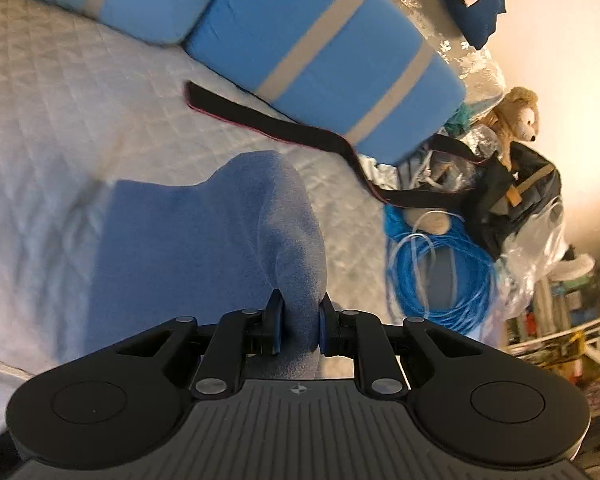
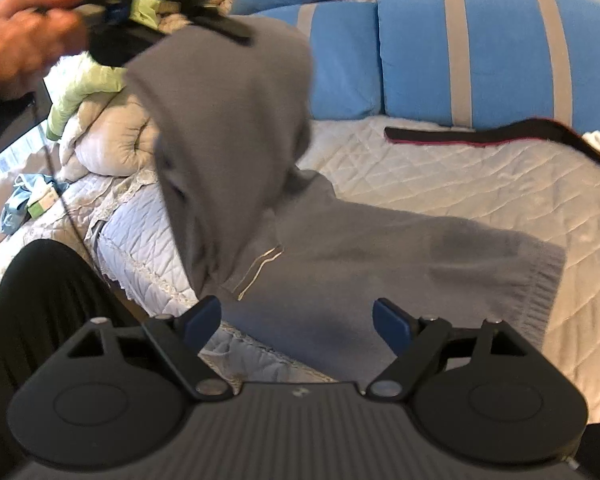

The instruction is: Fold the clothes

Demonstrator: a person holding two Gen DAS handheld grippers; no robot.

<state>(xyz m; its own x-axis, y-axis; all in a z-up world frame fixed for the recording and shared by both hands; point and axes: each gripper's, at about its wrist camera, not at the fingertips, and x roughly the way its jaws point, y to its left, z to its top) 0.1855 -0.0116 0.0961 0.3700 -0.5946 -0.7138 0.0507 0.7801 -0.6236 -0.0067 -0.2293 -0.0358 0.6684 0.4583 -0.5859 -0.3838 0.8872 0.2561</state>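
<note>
The bed (image 2: 440, 184), under a white quilted cover, fills both views, with blue pillows (image 2: 480, 52) striped in grey along its far side from 12 to 2 o'clock in the right wrist view. The grey sweater (image 2: 340, 256) lies across the quilt at the centre of that view, its ribbed hem toward 3 o'clock, and one part is lifted off the bed toward 10 o'clock. A heap of pale bedding (image 2: 112, 132) sits at 9 o'clock. In the left wrist view a coil of blue cable (image 1: 440, 272) lies at 3 o'clock, a black strap (image 1: 268, 124) runs across the quilt below the pillows at 12 o'clock, and a teddy bear (image 1: 516, 120) sits at 2 o'clock. The left gripper (image 1: 300, 320) has its fingers clamped on a fold of the sweater, raised above the bed. The right gripper (image 2: 298, 320) hangs over the sweater's near edge, its fingers wide apart and opening, nothing pressed between them. A hand (image 2: 24, 32) holds the left gripper at 10 o'clock.
</note>
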